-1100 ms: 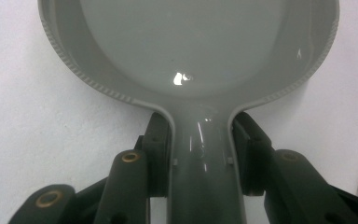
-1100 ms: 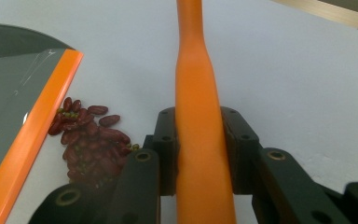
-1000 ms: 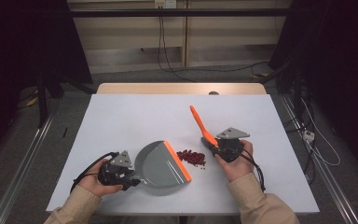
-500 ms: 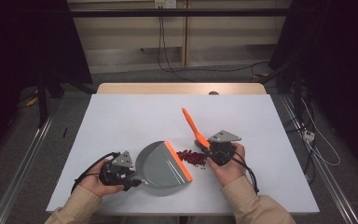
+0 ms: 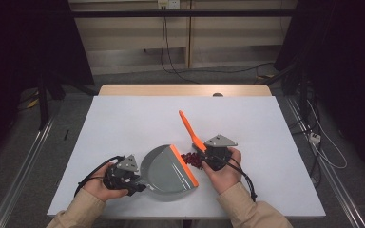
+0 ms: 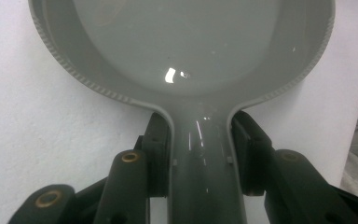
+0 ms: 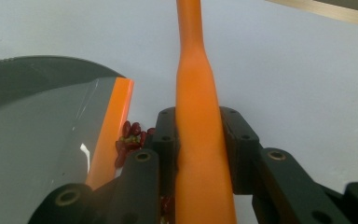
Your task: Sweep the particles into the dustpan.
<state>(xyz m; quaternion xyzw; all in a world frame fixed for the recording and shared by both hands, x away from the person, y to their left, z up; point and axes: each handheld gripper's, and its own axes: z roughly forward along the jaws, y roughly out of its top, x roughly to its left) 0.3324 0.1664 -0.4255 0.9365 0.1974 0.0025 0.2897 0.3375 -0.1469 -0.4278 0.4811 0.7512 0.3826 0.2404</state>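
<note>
Dustpan (image 5: 167, 172), grey, rigid and likely light, flat on white table (image 5: 123, 123), clamped at its handle by left gripper (image 5: 123, 173); right gripper (image 5: 214, 156) gripping orange brush handle (image 5: 190, 129), sweeping red beans (image 5: 191, 159) toward its lip.

Table (image 5: 123, 118) far half free; dustpan (image 5: 168, 173), beans (image 5: 191, 159) crowd near centre.

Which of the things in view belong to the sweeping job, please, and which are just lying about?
In the job:
- grey dustpan, held by the left tongs
- orange brush handle, held by the right tongs
- red beans at the dustpan's orange lip

Lying about:
- cables on the floor
</note>
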